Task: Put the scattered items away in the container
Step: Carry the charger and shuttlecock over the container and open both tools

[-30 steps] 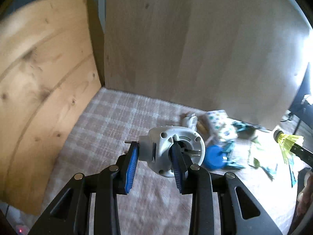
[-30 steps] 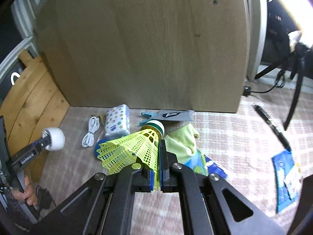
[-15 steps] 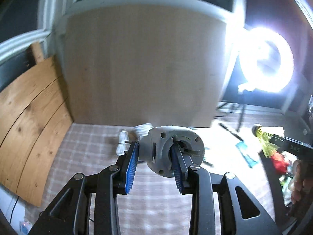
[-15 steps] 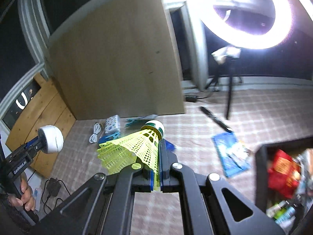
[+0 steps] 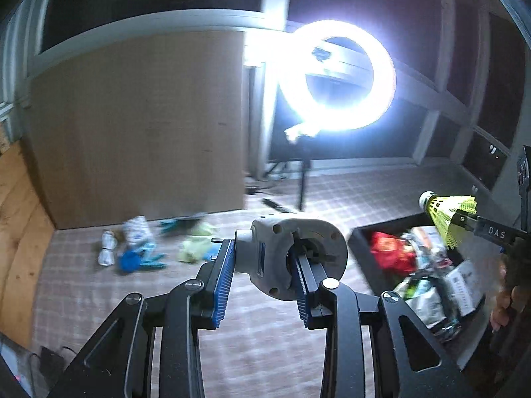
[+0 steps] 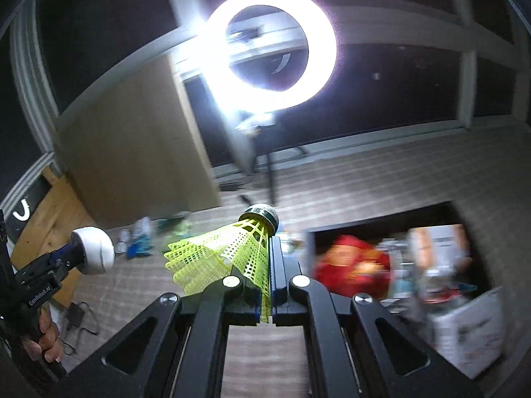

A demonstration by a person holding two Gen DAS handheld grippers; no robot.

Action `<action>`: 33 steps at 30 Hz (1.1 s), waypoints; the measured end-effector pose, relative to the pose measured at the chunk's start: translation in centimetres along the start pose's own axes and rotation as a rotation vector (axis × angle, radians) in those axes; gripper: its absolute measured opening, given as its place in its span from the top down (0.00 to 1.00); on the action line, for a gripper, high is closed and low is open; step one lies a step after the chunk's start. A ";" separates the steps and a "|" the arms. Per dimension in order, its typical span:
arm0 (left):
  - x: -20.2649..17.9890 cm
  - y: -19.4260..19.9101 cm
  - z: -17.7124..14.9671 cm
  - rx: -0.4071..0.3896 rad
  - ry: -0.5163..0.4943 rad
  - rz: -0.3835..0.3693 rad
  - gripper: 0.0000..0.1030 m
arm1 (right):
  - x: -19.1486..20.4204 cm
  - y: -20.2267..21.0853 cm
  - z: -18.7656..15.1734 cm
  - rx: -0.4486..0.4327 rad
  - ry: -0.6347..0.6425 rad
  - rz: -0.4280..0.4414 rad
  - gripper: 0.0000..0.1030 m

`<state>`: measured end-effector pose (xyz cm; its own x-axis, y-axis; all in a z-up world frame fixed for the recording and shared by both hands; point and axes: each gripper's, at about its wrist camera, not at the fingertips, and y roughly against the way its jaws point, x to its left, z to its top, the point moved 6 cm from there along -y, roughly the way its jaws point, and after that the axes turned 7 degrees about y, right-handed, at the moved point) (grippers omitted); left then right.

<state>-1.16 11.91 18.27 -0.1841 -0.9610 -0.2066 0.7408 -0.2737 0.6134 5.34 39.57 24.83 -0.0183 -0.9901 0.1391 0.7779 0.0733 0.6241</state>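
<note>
My left gripper (image 5: 262,252) is shut on a white round plastic gadget (image 5: 288,258), held in the air above the checked cloth. The right wrist view shows that gadget (image 6: 94,250) at the far left. My right gripper (image 6: 270,245) is shut on the skirt of a yellow shuttlecock (image 6: 229,258), its cork tip pointing up and away. From the left wrist view the shuttlecock (image 5: 448,215) hangs over the black container (image 5: 361,235). The container (image 6: 365,227) sits low right, filled with packets and a white box. Scattered items (image 5: 136,248) lie back left by the board.
A bright ring light (image 5: 335,76) on a stand glares behind the cloth. An upright wooden board (image 5: 139,126) closes the back left, with a plank (image 5: 20,232) leaning at far left. A black pen (image 5: 275,205) lies near the stand. A person's hand (image 6: 46,335) grips the left handle.
Both grippers have swung right and upward, away from the scattered pile. The black container and the ring light have come into view. Both grips are unchanged.
</note>
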 end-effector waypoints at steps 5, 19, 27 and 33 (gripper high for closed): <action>-6.8 -1.2 -1.4 0.023 0.004 -0.062 0.70 | -8.9 3.2 -0.8 0.003 -0.037 -0.086 0.97; -22.5 -7.8 -6.2 0.174 -0.054 -0.168 0.70 | -22.5 2.0 -4.2 0.115 -0.079 -0.118 0.97; -27.2 -11.6 -8.3 0.335 -0.027 -0.199 0.64 | -24.6 -3.1 -5.6 0.309 -0.084 -0.094 0.72; -27.4 -11.5 -8.2 0.315 -0.029 -0.168 0.58 | -24.2 -2.8 -5.8 0.283 -0.029 -0.089 0.45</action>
<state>0.70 41.73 10.63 -0.3079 -0.9009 -0.3059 0.4641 -0.4229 0.7783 7.21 62.68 15.23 -0.0991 -0.9907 0.0935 0.5662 0.0211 0.8240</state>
